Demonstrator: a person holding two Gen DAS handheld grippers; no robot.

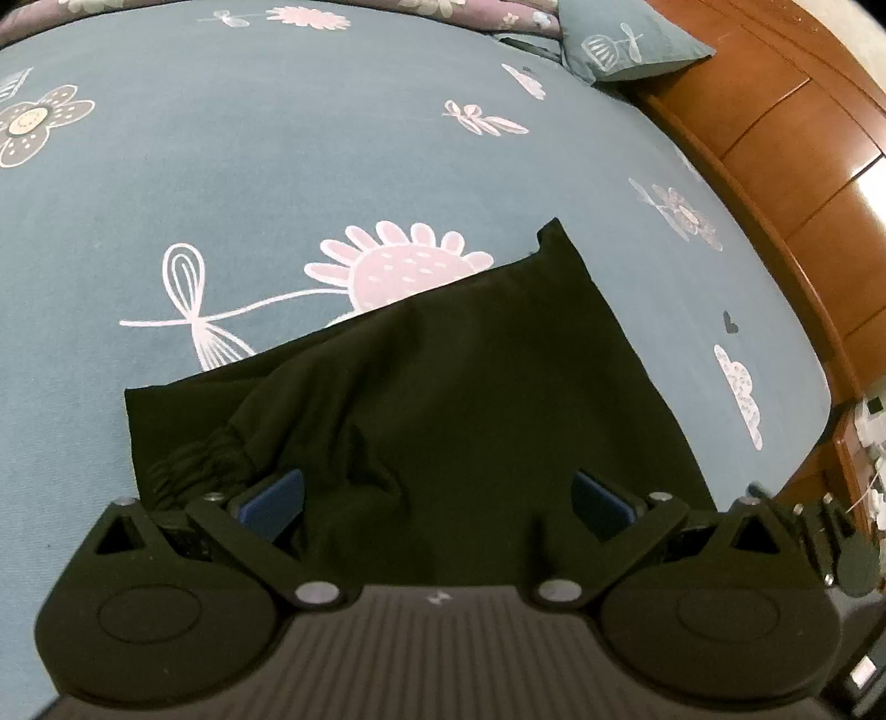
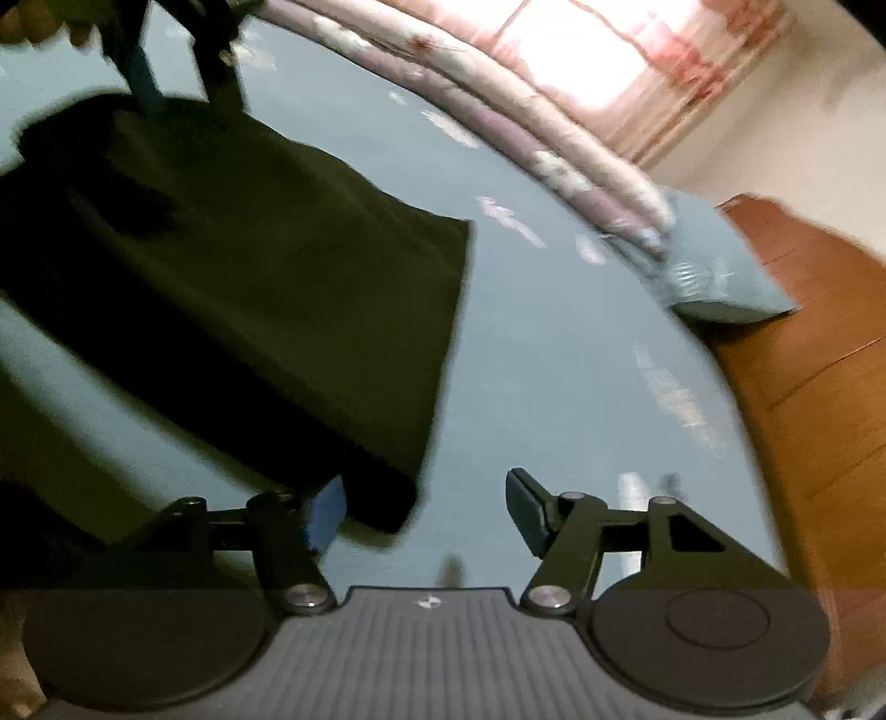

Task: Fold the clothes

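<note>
Black garment lies beneath both wide-apart tools, left and right.

You're working over a bed with a blue-grey sheet printed with pink and white flowers. A matching pillow sits by the glossy wooden headboard, next to a rolled purple floral quilt. A bright window with pinkish curtains washes out the far wall.
</note>
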